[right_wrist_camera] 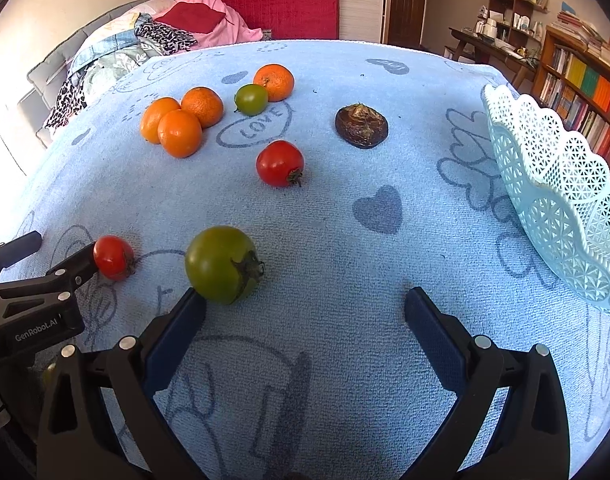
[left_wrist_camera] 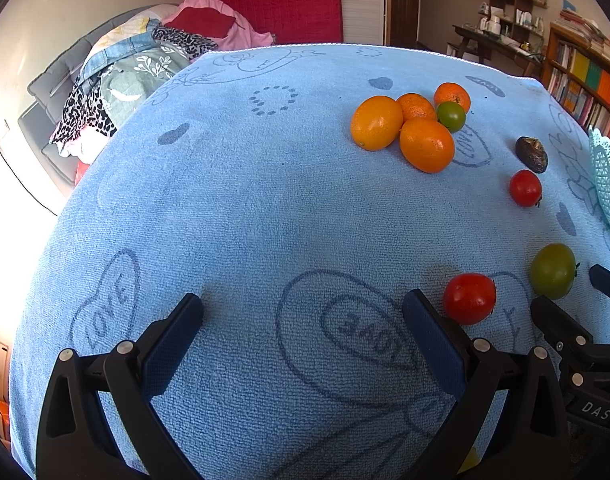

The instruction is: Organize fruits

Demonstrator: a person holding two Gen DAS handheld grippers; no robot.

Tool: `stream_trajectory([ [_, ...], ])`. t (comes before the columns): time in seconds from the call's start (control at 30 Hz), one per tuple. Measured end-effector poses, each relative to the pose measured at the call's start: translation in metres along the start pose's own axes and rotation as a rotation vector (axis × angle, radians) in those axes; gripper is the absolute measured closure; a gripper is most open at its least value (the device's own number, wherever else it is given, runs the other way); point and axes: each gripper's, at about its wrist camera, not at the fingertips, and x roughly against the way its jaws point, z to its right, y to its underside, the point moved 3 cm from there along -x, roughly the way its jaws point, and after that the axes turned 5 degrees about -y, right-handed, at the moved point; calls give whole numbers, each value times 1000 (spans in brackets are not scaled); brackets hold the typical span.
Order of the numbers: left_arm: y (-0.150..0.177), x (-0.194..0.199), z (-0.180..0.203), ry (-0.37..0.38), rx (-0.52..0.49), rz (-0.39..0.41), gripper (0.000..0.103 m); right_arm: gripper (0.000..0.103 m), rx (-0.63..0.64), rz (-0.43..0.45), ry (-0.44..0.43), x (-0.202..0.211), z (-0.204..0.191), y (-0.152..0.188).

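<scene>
Fruit lies loose on a blue towel. Several oranges cluster with a small green tomato. A dark brown wrinkled fruit and a red tomato lie apart. My left gripper is open over bare towel; a red tomato sits just outside its right finger. My right gripper is open, with a large green tomato at its left fingertip. A pale lace-pattern basket stands at the right.
The towel covers a table whose far edge drops off toward a bed piled with clothes. Bookshelves and a cluttered desk stand at the back right. Each gripper shows at the side of the other's view.
</scene>
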Motion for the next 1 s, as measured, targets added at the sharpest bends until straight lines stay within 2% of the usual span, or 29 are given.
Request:
stream_trajectory([
  [1.0,-2,0,1,4,4,0,5,2,-1,5,1,1,0,0],
])
